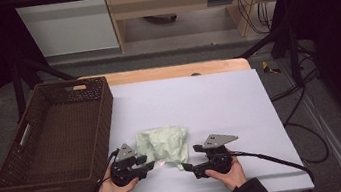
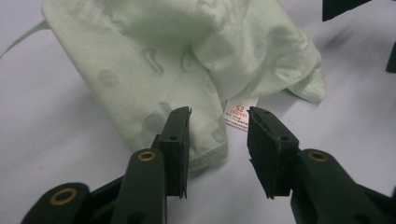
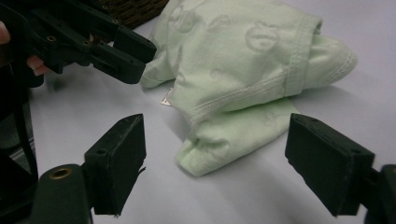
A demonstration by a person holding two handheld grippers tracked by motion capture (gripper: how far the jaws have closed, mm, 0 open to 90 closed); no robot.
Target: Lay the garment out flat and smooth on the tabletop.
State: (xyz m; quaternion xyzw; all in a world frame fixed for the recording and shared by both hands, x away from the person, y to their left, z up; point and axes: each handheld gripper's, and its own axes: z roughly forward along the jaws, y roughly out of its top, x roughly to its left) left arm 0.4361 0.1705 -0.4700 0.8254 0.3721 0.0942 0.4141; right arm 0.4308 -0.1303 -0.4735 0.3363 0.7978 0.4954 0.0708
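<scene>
A crumpled pale green garment [image 1: 163, 145] with a faint printed pattern lies on the white sheet near the front edge. My left gripper [image 1: 150, 165] sits at its front left corner, and my right gripper [image 1: 188, 166] at its front right end. In the left gripper view the jaws [image 2: 218, 121] stand apart, one over the hemmed edge of the garment [image 2: 187, 60], with a white size label [image 2: 240, 112] in the gap. In the right gripper view the wide jaws [image 3: 217, 128] flank a folded end of the garment [image 3: 243, 79] without touching it. The left gripper's fingers [image 3: 130, 46] show at the upper left of that view.
A dark brown woven basket [image 1: 103, 100] stands empty at the left, its right wall close to the left gripper. The white sheet [image 1: 209, 100] covers a wooden table [image 1: 170, 72]. A cable [image 1: 273, 160] trails right from the right gripper.
</scene>
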